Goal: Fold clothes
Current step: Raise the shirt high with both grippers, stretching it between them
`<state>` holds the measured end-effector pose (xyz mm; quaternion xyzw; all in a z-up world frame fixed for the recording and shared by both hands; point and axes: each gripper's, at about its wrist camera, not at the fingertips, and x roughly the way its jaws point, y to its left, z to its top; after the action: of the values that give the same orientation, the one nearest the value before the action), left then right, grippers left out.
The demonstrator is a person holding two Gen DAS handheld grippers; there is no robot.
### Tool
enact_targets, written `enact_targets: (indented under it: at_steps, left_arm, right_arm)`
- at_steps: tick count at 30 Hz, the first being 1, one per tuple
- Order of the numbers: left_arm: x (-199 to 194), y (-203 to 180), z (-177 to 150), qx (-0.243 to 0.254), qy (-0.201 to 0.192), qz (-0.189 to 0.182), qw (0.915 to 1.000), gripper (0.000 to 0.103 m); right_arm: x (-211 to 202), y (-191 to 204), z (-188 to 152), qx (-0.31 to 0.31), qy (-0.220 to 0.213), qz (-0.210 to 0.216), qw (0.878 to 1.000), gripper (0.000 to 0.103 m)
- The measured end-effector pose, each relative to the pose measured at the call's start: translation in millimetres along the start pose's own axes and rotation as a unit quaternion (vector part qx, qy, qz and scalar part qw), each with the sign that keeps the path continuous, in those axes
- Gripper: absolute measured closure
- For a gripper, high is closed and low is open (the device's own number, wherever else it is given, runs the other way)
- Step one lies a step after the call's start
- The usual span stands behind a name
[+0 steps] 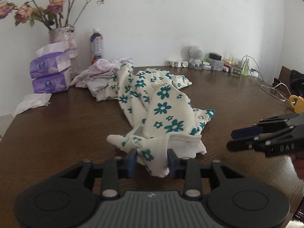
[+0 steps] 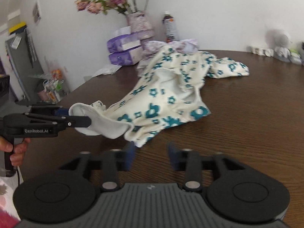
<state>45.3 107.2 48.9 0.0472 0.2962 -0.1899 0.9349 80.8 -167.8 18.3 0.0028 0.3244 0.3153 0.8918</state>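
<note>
left wrist view: we see our left gripper [image 1: 152, 160] with its blue pads set on either side of a bunched hem of the cream garment with teal flowers [image 1: 163, 110]; the cloth fills the gap and the gripper grips it. the rest of that garment lies crumpled in a heap on the dark wooden table [image 1: 62, 125], running back toward a second, pale lilac garment [image 1: 98, 76] that lies bunched behind it, touching it. along the wall at left stand two stacked purple tissue packs [image 1: 50, 74], a vase of dried roses [image 1: 65, 43] just behind them, and a drink bottle [image 1: 96, 44] beside the vase. far right by the wall, a small white figurine [image 1: 195, 56] and a glass [image 1: 237, 68] among small clutter. our right gripper [image 1: 245, 136] enters from the right edge, above the table, apart from the cloth, its fingers with only a narrow gap. right wrist view, somewhat blurred: the right gripper [image 2: 151, 156] has its blue pads apart with bare tabletop between them, holding nothing; a corner of the floral garment [image 2: 171, 98] lies just ahead of its left finger. the left gripper [image 2: 76, 116] comes in from the left, a hand [image 2: 16, 149] on its handle, clamped on a white-lined edge of the garment, which is lifted off the table [image 2: 256, 123] there while the remainder trails back on the wood.
</note>
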Motion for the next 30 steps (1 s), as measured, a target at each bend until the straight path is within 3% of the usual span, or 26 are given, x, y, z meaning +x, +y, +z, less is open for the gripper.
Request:
enact_targets:
  at_steps: [5,11,12,13,15,17,21,23,26,30]
  left_arm:
    - [-14.8,-4.5,-4.8,0.040,-0.022,0.022,0.9987,0.062]
    - [-13.8,-20.9,-12.3,0.103,-0.052,0.038,0.9926,0.061]
    - [-13.5,-23.1,-14.5,0.113,-0.059,0.044,0.9909,0.069]
    - [-12.5,-24.3,-16.9,0.121,-0.061,0.050,0.9895,0.095]
    - [-10.8,-22.9,-21.6,0.121,-0.063,0.060,0.9889,0.098]
    - [-13.6,-20.1,-26.2,0.111,-0.073,0.065,0.9890,0.098]
    - [-22.2,-22.3,-32.0,0.106,-0.100,0.065,0.9872,0.099]
    - [-25.9,-27.5,-34.3,0.111,-0.114,0.069,0.9849,0.099]
    - [-33.0,-33.5,-34.7,0.113,-0.139,0.074,0.9811,0.099]
    - [-42.5,-36.4,-25.7,0.110,-0.171,0.081,0.9757,0.099]
  right_arm:
    - [29.1,39.7,0.4,-0.098,0.013,-0.035,0.994,0.054]
    - [62.1,59.5,-0.8,-0.139,0.014,-0.093,0.986,0.056]
    - [64.5,59.1,0.1,-0.135,0.012,-0.100,0.986,0.063]
    - [66.9,58.7,1.1,-0.130,0.011,-0.106,0.986,0.077]
    - [63.4,52.2,3.2,-0.110,-0.001,-0.123,0.986,0.093]
    - [59.8,45.5,5.3,-0.090,-0.013,-0.140,0.986,0.095]
    - [42.1,40.0,6.9,-0.084,-0.052,-0.163,0.982,0.095]
    - [33.8,48.9,5.4,-0.111,-0.074,-0.182,0.974,0.094]
    - [35.8,54.6,4.9,-0.124,-0.063,-0.181,0.974,0.079]
    - [50.3,53.2,3.8,-0.111,-0.025,-0.170,0.979,0.076]
